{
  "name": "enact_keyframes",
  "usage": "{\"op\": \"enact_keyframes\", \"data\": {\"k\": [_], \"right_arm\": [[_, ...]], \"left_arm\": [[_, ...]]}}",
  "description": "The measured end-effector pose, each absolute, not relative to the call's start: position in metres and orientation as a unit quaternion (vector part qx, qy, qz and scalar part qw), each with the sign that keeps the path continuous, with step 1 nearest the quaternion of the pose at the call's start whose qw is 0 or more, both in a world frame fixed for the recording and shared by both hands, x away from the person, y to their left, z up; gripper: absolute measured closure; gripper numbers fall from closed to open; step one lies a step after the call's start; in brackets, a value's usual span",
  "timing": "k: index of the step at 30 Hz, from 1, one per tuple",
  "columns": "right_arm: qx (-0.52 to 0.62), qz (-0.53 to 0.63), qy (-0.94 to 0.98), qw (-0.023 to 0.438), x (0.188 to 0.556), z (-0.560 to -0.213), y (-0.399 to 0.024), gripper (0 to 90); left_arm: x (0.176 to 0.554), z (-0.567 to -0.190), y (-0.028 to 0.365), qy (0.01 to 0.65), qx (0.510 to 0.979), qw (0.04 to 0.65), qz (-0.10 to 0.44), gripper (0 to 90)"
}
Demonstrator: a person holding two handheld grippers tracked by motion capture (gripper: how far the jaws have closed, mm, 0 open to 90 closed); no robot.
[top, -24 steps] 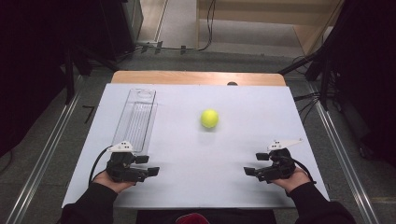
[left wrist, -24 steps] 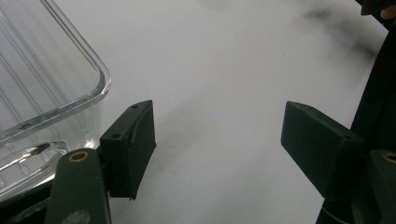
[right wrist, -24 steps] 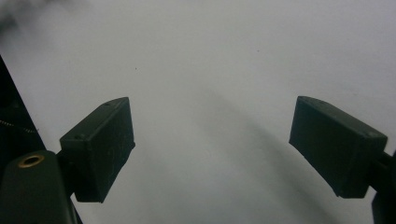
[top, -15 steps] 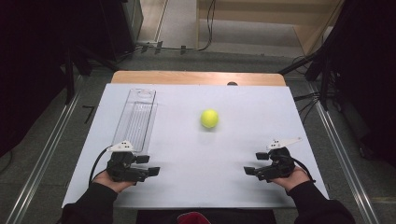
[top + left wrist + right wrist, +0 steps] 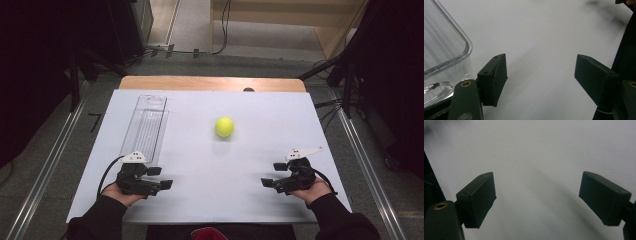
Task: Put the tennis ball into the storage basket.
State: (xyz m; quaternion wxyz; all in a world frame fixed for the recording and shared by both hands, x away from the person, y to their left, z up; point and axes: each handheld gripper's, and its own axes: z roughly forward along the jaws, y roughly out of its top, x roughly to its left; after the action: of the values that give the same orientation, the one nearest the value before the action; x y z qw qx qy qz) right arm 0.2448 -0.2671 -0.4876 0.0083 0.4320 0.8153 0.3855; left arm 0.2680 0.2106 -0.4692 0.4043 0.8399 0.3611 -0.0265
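We have both claws parked low on the white worktop (image 5: 200, 150). Left claw (image 5: 540, 75) is spread wide, nothing between the jaws, clear tray (image 5: 145, 125) just beside it. Right claw (image 5: 537, 197) is likewise released and empty. Yellow ball (image 5: 224, 127) sits mid-worktop, well apart from both.

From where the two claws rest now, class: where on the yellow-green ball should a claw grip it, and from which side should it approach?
Grip the yellow-green ball across its widest middle, coming down from above with the jaws straddling it. It is round and lies free on the white table, so a lower or off-centre pinch would probably squirt it away. Both the left claw and right claw stand open, nothing between their jaws.
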Motion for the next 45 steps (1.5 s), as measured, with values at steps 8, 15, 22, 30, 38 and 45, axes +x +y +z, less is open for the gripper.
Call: {"op": "enact_keyframes", "data": {"k": [8, 15, 22, 30, 38, 45], "right_arm": [[0.429, 0.386, 0.817, 0.005, 0.245, -0.488, -0.264, 12.7], [0.437, 0.388, 0.812, 0.007, 0.247, -0.49, -0.268, 12.7], [0.436, 0.382, 0.815, 0.008, 0.248, -0.494, -0.266, 12.7], [0.437, 0.381, 0.815, 0.009, 0.249, -0.494, -0.266, 12.7], [0.443, 0.385, 0.81, 0.011, 0.248, -0.492, -0.27, 12.7], [0.444, 0.385, 0.809, 0.007, 0.247, -0.493, -0.272, 12.7]], "left_arm": [[0.269, -0.471, 0.211, 0.355, 0.842, 0.406, -0.021, 27.1], [0.271, -0.468, 0.209, 0.342, 0.842, 0.417, -0.017, 27.1], [0.269, -0.467, 0.208, 0.336, 0.844, 0.419, -0.004, 27.0], [0.267, -0.466, 0.21, 0.349, 0.84, 0.415, 0.003, 27.1], [0.266, -0.465, 0.207, 0.348, 0.844, 0.408, 0.004, 27.0], [0.269, -0.464, 0.2, 0.357, 0.842, 0.405, -0.013, 27.0]]}}
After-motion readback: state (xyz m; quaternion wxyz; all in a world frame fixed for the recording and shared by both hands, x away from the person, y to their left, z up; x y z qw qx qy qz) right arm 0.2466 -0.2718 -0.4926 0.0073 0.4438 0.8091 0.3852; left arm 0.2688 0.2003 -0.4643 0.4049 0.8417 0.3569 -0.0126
